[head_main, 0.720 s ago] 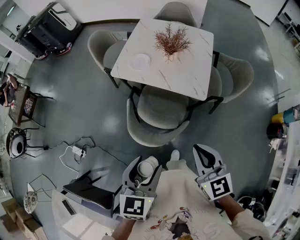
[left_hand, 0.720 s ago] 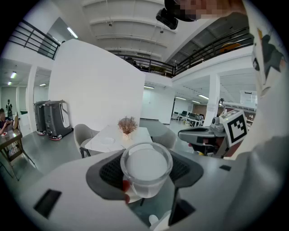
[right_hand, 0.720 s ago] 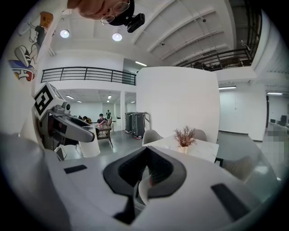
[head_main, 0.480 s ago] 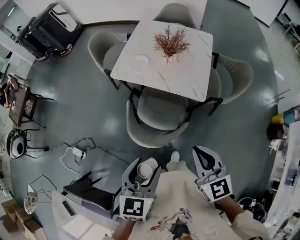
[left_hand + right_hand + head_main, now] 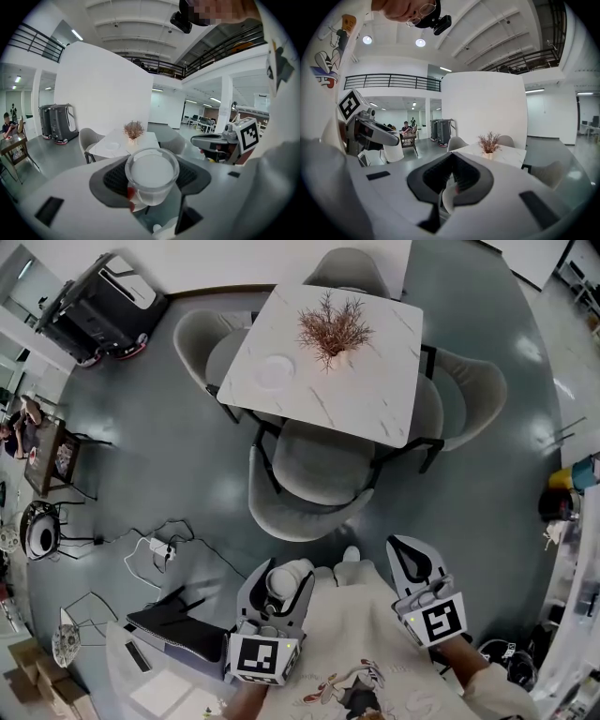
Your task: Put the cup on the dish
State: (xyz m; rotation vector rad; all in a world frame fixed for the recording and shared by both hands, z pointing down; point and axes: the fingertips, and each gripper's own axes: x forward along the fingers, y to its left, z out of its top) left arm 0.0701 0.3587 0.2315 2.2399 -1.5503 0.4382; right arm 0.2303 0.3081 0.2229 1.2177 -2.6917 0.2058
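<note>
Left pads (image 5: 115, 176): spread wide and pressed on either side of the cup (image 5: 151, 171)
Left gripper (image 5: 281, 582): holds the cup close to the person's body, well apart from the dish (image 5: 269, 371)
Right gripper (image 5: 451, 183): jaws together, nothing between them
Step in hand: probably carrying the cup to the table (image 5: 375, 404); placing not yet begun
Next move: likely needs a walk up to the table, a reach to its left part, then the cup lowered onto the dish's middle before letting go
Dish: bare, near the dried plant (image 5: 330, 326) but apart from it
In the way: the near chair (image 5: 305, 479) stands between person and dish; another chair (image 5: 202, 334) flanks the dish side
Floor hazard: cables (image 5: 155, 545) lie left of the path
</note>
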